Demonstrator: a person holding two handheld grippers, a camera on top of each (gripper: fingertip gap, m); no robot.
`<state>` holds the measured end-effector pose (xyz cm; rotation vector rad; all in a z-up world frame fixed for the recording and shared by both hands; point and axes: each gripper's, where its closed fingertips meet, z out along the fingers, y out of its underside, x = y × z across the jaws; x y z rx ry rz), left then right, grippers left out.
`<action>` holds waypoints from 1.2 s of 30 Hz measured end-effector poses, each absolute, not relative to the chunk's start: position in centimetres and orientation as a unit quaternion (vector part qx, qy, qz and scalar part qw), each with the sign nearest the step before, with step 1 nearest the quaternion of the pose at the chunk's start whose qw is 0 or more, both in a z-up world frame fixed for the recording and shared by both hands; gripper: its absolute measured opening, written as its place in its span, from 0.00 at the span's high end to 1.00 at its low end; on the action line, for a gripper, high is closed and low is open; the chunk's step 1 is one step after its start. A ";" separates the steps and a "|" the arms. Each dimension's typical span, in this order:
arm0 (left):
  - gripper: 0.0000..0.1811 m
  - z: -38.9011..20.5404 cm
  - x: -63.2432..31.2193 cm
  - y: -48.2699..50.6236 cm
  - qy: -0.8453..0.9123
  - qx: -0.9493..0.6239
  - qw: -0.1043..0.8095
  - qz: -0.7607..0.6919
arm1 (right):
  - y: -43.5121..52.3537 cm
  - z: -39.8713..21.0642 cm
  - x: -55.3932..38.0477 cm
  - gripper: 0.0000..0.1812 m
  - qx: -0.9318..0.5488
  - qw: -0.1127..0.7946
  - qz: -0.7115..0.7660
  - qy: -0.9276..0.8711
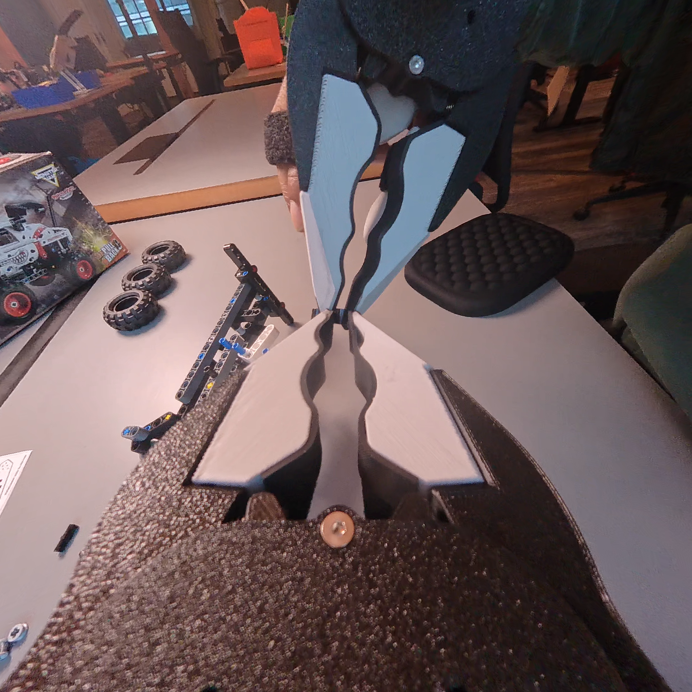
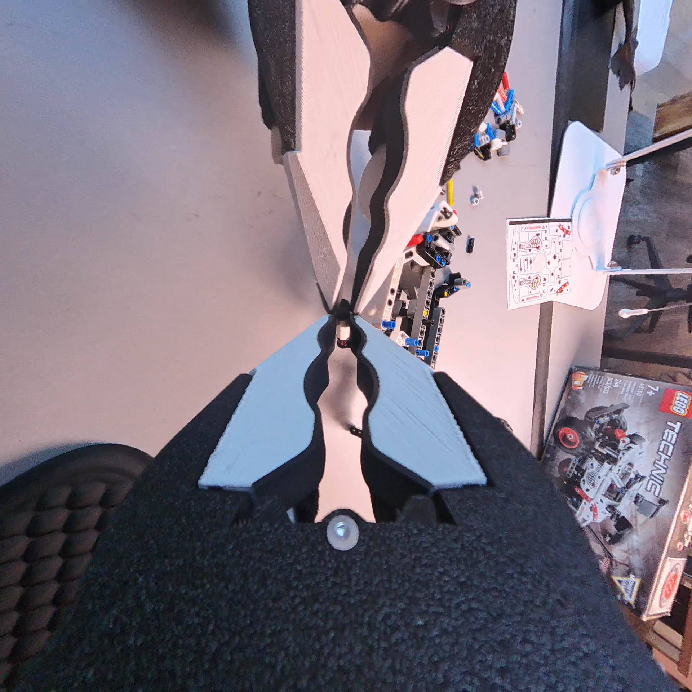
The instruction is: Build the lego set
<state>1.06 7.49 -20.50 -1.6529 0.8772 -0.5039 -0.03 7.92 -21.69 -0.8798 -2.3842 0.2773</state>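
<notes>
Grippers meeting tip to tip over a grey table, both pinching one small lego piece.

Left wrist view: the left gripper [image 1: 340, 318] has its grey fingers closed on a small black lego piece [image 1: 341, 315], and the right gripper [image 1: 341, 307] comes down from the far side, closed on the same piece. To the left on the grey table [image 1: 524, 393] lie a half-built black lego frame with blue pins [image 1: 224, 344], three black rubber tyres [image 1: 144, 284] and the printed lego box [image 1: 48, 239]. Right wrist view: the right gripper [image 2: 342, 325] clamps a small black-and-white lego piece [image 2: 342, 331]; the left gripper [image 2: 342, 305] meets it from the far side. The frame [image 2: 423, 299] lies just right of the tips, with a white sticker sheet [image 2: 539, 262] further right and loose small lego parts [image 2: 498, 123] far right.
</notes>
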 end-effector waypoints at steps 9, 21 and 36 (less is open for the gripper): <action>0.97 -17.7 0.7 5.8 0.369 -0.645 0.604 -0.287 | 5.9 -18.5 -0.2 0.95 -0.330 0.311 0.244 -0.857; 0.97 -14.2 0.4 4.4 0.333 -0.576 0.650 -0.368 | 4.5 -14.7 -0.5 0.96 -0.353 0.329 0.391 -0.784; 0.86 -20.7 -3.2 8.7 0.320 -0.718 0.586 -0.194 | 11.3 -20.6 -1.1 0.97 -0.309 0.285 0.150 -0.895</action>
